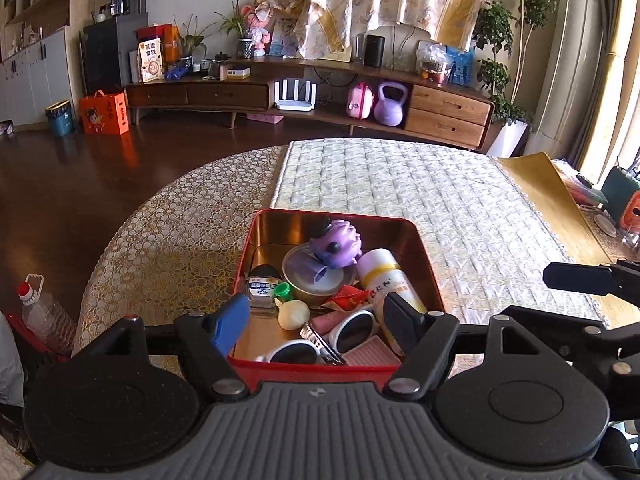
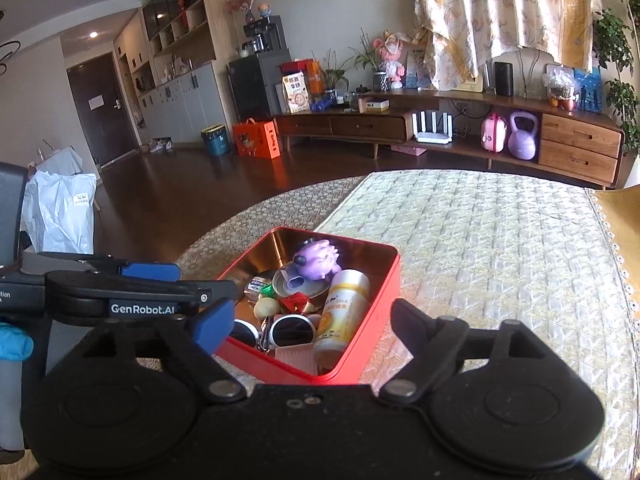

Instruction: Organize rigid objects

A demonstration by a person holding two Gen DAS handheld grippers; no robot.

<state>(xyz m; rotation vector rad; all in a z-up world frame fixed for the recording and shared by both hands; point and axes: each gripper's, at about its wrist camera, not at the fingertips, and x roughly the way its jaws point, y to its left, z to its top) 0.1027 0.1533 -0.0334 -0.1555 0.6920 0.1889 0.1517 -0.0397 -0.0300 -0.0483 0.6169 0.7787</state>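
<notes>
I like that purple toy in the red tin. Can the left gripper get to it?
Probably yes. The left gripper is open and aimed into the red tin, which has no lid. The purple toy sits on top of the pile near the far wall, so nothing covers it, though the white bottle lies close beside it.
</notes>
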